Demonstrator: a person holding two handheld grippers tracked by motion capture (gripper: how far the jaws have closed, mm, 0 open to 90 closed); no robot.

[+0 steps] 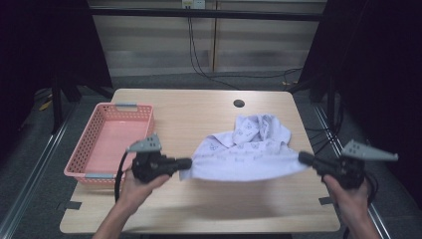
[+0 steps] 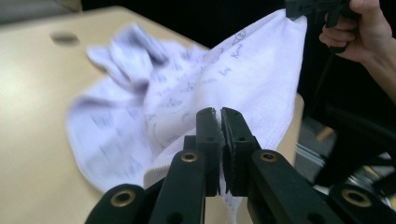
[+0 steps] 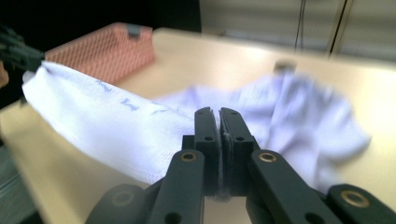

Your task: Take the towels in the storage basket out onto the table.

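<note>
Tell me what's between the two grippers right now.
The white towel, its near edge stretched between the left gripper and the right gripper, each shut on a corner, the far part bunched on the table. The high view shows it.

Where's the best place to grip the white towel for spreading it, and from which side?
By the two near corners of the towel, one from each outer side, level with the table. The left gripper and right gripper are shut on those corners now: the hem between them hangs taut, while the far part lies bunched on the table.
</note>
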